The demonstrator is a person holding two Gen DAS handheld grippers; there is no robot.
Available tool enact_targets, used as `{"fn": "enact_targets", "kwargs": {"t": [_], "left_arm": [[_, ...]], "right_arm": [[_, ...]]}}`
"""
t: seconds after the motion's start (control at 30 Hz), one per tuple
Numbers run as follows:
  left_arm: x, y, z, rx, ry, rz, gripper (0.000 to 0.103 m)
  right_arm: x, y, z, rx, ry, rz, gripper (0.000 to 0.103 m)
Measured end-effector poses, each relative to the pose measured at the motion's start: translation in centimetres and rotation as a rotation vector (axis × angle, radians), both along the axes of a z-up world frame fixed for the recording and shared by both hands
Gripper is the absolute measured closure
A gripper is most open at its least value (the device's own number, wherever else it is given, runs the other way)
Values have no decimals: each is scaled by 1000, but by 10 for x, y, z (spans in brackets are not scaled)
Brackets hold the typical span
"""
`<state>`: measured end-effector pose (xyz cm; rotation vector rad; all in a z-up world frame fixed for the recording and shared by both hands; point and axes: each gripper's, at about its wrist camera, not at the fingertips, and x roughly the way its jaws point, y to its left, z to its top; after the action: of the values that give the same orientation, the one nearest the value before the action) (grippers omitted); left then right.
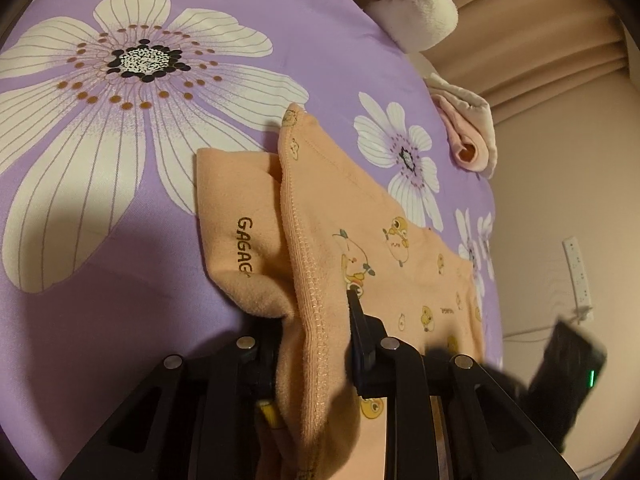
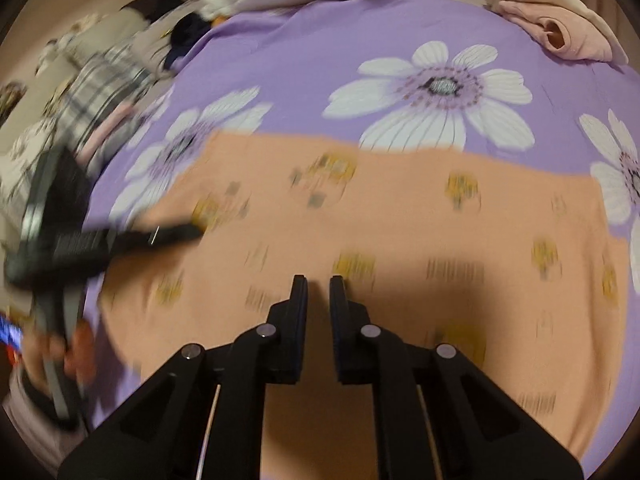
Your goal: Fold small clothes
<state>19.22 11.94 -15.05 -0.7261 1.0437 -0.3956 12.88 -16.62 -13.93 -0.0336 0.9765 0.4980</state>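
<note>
Currently the peach garment (image 1: 384,240) on the bed (image 1: 120,240) is pinched at its hem by the left tongs (image 1: 316,344); the right tongs (image 2: 318,280), nearly closed, are empty above it, so the hem could be pulled loose.

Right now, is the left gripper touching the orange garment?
Touching. The left wrist view shows the left gripper pinching a bunched fold of the orange garment, fabric pressed between both fingers.

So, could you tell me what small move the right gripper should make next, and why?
Probably lower the right gripper and pinch the orange garment near its edge. Its fingers look nearly closed and empty, while the left gripper already clamps a fold.
</note>
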Motion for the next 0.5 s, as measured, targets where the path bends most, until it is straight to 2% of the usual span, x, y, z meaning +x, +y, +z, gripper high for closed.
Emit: {"fn": "enact_targets", "kwargs": {"t": [0.13, 0.2, 0.3, 0.37, 0.5], "left_arm": [[1, -3, 2, 20, 7, 6, 78], [1, -6, 4, 36, 13, 13, 78], [1, -10, 12, 63, 25, 23, 80], [-2, -14, 22, 85, 9, 28, 81], [-9, -28, 53, 131, -60, 11, 83]], "right_arm": [[-45, -7, -9, 4, -4, 34, 92], [-59, -6, -21, -5, 31, 48, 92], [-79, -7, -24, -18, -12, 75, 92], [-81, -14, -20, 27, 3, 69, 89], [-76, -44, -10, 194, 12, -2, 89]]}}
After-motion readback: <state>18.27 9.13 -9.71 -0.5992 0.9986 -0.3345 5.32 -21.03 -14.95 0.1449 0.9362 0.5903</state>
